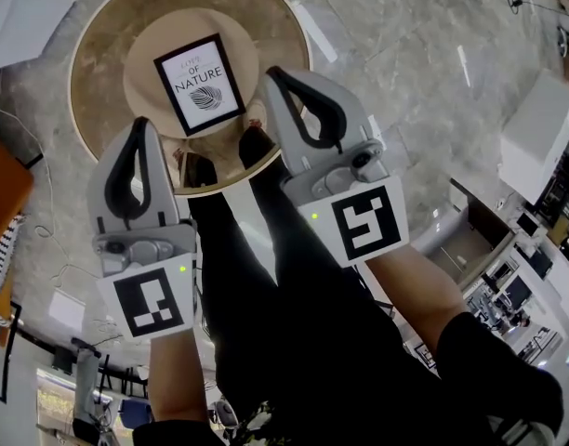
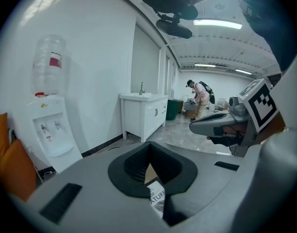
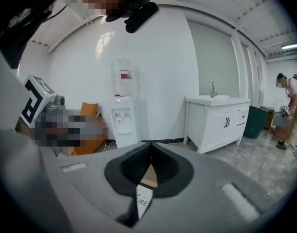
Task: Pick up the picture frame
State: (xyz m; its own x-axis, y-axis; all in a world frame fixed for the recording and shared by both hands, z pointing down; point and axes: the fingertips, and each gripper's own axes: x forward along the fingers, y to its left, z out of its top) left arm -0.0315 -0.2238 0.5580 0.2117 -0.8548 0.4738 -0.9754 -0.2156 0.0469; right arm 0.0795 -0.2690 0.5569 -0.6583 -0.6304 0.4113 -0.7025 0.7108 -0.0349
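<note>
Head view, picture frame (image 1: 199, 84) on round table (image 1: 97, 59)

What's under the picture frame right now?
The picture frame rests on a lighter tan disc, which sits on the round wooden table. The frame covers the patch of disc directly beneath it, so anything there is hidden.

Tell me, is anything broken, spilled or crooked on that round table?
Nothing stands out. The picture frame sits whole near the middle of the round table, print facing up, with nothing spilled around it. The left tongs and right tongs are shut and hold nothing.
</note>
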